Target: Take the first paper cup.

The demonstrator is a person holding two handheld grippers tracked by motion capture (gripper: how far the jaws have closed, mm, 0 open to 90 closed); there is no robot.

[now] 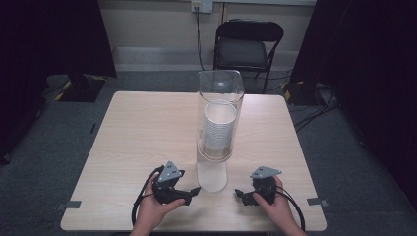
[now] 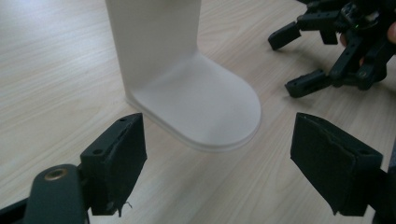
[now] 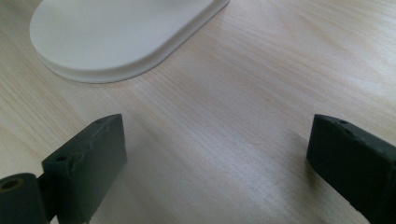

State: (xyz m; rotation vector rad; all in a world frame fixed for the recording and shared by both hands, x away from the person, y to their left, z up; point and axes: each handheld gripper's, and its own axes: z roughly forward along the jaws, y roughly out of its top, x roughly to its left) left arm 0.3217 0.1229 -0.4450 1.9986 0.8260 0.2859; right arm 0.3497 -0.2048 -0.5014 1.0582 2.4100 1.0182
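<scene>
A tall clear tube (image 1: 220, 115) on a white stand (image 1: 212, 176) rises from the middle of the light wood table (image 1: 142, 132), and a stack of white cups (image 1: 219, 129) sits inside it. My left gripper (image 1: 193, 192) rests on the table just left of the stand's base (image 2: 201, 105), jaws wide apart and empty. My right gripper (image 1: 241, 195) lies to the right of the base (image 3: 121, 37), also open and empty. In the left gripper view the right gripper (image 2: 292, 63) shows at the upper right, beyond the base.
A black folding chair (image 1: 247, 46) stands behind the table's far edge. Cables (image 1: 314, 113) trail across the grey carpet on the right. Dark curtains hang at both sides. Tape marks (image 1: 69, 204) sit at the table's near corners.
</scene>
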